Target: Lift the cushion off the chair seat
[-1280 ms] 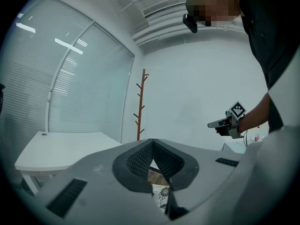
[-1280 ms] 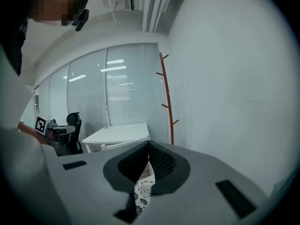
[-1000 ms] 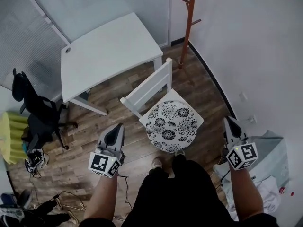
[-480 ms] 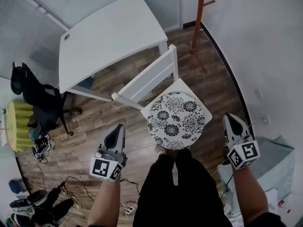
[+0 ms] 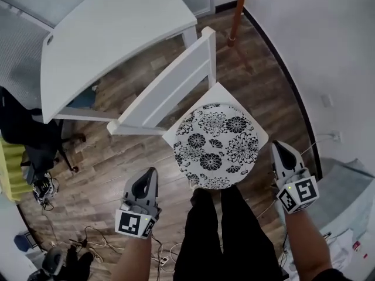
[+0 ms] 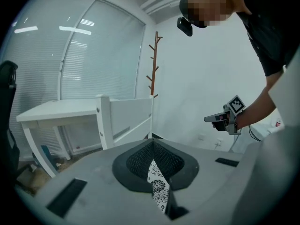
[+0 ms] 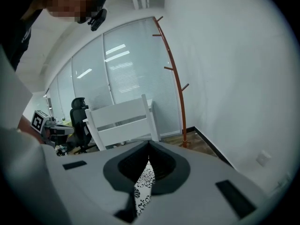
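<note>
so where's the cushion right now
Head view, centre: the floral cushion lies on the seat of the white chair, between the left gripper and the right gripper.

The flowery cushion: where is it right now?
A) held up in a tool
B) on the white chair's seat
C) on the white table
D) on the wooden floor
B: the flowery cushion lies flat on the seat of the white chair, while the left tool and the right tool sit off to either side, not touching it.
</note>
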